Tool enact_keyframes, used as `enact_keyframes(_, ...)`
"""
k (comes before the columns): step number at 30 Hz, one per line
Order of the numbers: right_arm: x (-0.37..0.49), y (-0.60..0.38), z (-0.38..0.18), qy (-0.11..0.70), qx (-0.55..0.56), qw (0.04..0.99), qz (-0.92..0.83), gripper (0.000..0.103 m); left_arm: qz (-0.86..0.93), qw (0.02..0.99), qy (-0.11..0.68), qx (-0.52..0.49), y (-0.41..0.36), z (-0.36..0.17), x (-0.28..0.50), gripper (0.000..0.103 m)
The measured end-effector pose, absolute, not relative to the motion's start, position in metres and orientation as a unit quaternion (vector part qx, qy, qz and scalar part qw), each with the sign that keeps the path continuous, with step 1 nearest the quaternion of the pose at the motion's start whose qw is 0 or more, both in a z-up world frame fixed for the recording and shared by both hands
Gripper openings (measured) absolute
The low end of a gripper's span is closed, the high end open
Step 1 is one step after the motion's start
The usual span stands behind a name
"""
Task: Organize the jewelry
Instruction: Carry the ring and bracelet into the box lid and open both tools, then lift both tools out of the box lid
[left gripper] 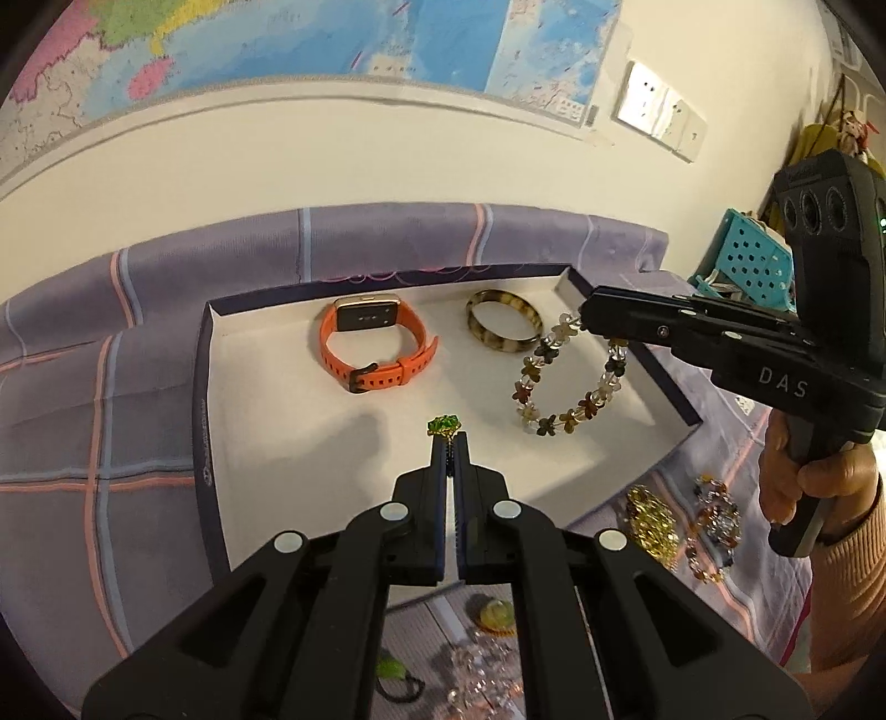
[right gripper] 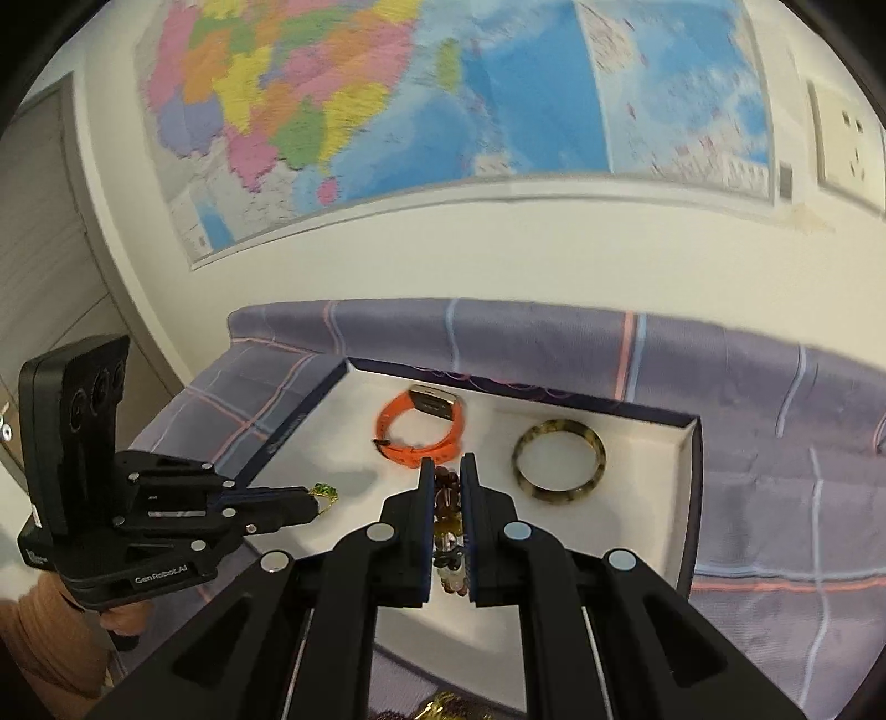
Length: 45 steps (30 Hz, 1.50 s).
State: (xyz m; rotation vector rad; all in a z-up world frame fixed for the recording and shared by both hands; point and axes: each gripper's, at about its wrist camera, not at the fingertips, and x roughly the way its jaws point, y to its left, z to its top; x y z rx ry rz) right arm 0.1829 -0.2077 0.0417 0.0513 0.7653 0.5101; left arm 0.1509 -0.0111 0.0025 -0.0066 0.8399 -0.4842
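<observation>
Over the white tray (left gripper: 266, 443) at centre frame, the left gripper (left gripper: 449, 443) pinches a green pendant (left gripper: 443, 425) at its tips, while the right gripper (left gripper: 581, 318), entering from the right, clamps a beaded flower bracelet (left gripper: 554, 382) dangling beside the tortoiseshell bangle (left gripper: 504, 321) and orange watch (left gripper: 376, 343).

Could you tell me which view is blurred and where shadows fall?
Right wrist view: the wall map is smeared by motion blur, the tray fairly sharp. Left wrist view: crisp overall, with a soft shadow on the tray floor left of the left gripper; fisheye bends the map.
</observation>
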Motion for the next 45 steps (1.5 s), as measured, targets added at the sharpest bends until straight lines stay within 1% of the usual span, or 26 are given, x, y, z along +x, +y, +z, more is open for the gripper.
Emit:
enact_keyframes(6, 0.2, -0.223, 0.018, 0.4, 0.053, 0.888, 0.222, 0.007, -0.22, 0.879, 0.424, 0.004, -0.015, -0.011, 0.165, 0.003)
enact_keyframes(13, 0.208, -0.23, 0.003, 0.418, 0.064, 0.882, 0.206, 0.008, -0.209, 0.871, 0.445, -0.003, -0.013, -0.025, 0.178, 0.003)
enact_keyframes(14, 0.21, -0.23, 0.002, 0.419, 0.06, 0.884, 0.198, 0.01, -0.207, 0.869, 0.449, -0.005, -0.012, -0.027, 0.179, 0.003)
enact_keyframes(16, 0.21, -0.23, 0.002, 0.418, 0.057, 0.886, 0.195, 0.01, -0.203, 0.867, 0.455, -0.007, -0.012, -0.03, 0.182, 0.003)
enact_keyframes(17, 0.208, -0.23, 0.002, 0.416, 0.057, 0.887, 0.19, 0.011, -0.204, 0.867, 0.455, -0.009, -0.011, -0.03, 0.183, 0.005)
enact_keyframes(19, 0.205, -0.231, 0.004, 0.414, 0.056, 0.888, 0.19, 0.016, -0.204, 0.866, 0.456, -0.012, -0.01, -0.03, 0.184, 0.006)
enact_keyframes(20, 0.203, -0.231, 0.005, 0.413, 0.055, 0.889, 0.19, 0.02, -0.205, 0.865, 0.457, -0.012, -0.011, -0.029, 0.185, 0.009)
enact_keyframes(21, 0.198, -0.231, 0.007, 0.409, 0.053, 0.891, 0.19, 0.023, -0.204, 0.867, 0.455, -0.012, -0.01, -0.029, 0.184, 0.016)
enact_keyframes(22, 0.194, -0.233, 0.009, 0.406, 0.053, 0.892, 0.191, 0.025, -0.204, 0.868, 0.452, -0.013, -0.01, -0.028, 0.184, 0.02)
enact_keyframes(23, 0.19, -0.234, 0.012, 0.404, 0.054, 0.893, 0.193, 0.029, -0.206, 0.87, 0.448, -0.014, -0.009, -0.026, 0.182, 0.029)
enact_keyframes(24, 0.185, -0.235, 0.015, 0.399, 0.056, 0.895, 0.193, 0.035, -0.207, 0.873, 0.442, -0.015, -0.007, -0.022, 0.179, 0.034)
enact_keyframes(26, 0.175, -0.237, 0.02, 0.392, 0.053, 0.897, 0.197, 0.038, -0.212, 0.878, 0.429, -0.02, -0.004, -0.014, 0.173, 0.04)
enact_keyframes(27, 0.168, -0.238, 0.024, 0.389, 0.048, 0.898, 0.2, 0.041, -0.214, 0.881, 0.421, -0.023, 0.0, -0.009, 0.168, 0.047)
enact_keyframes(29, 0.155, -0.24, 0.029, 0.382, 0.044, 0.9, 0.203, 0.047, -0.215, 0.888, 0.405, -0.026, 0.006, 0.001, 0.16, 0.048)
enact_keyframes(31, 0.141, -0.243, 0.034, 0.377, 0.041, 0.901, 0.211, 0.048, -0.216, 0.895, 0.389, -0.03, 0.014, 0.009, 0.149, 0.049)
enact_keyframes(32, 0.135, -0.244, 0.036, 0.375, 0.039, 0.902, 0.212, 0.051, -0.212, 0.899, 0.382, -0.03, 0.018, 0.014, 0.143, 0.05)
enact_keyframes(33, 0.126, -0.246, 0.038, 0.371, 0.037, 0.903, 0.214, 0.055, -0.21, 0.902, 0.376, -0.029, 0.022, 0.017, 0.137, 0.05)
enact_keyframes(35, 0.115, -0.249, 0.04, 0.368, 0.034, 0.903, 0.217, 0.059, -0.205, 0.907, 0.366, -0.026, 0.027, 0.022, 0.124, 0.051)
enact_keyframes(39, 0.093, -0.264, 0.036, 0.374, 0.038, 0.903, 0.207, 0.059, -0.196, 0.916, 0.35, -0.012, 0.034, 0.024, 0.096, 0.053)
enact_keyframes(45, 0.069, -0.287, 0.013, 0.405, 0.049, 0.896, 0.177, 0.059, -0.191, 0.916, 0.352, -0.003, 0.036, 0.01, 0.06, 0.054)
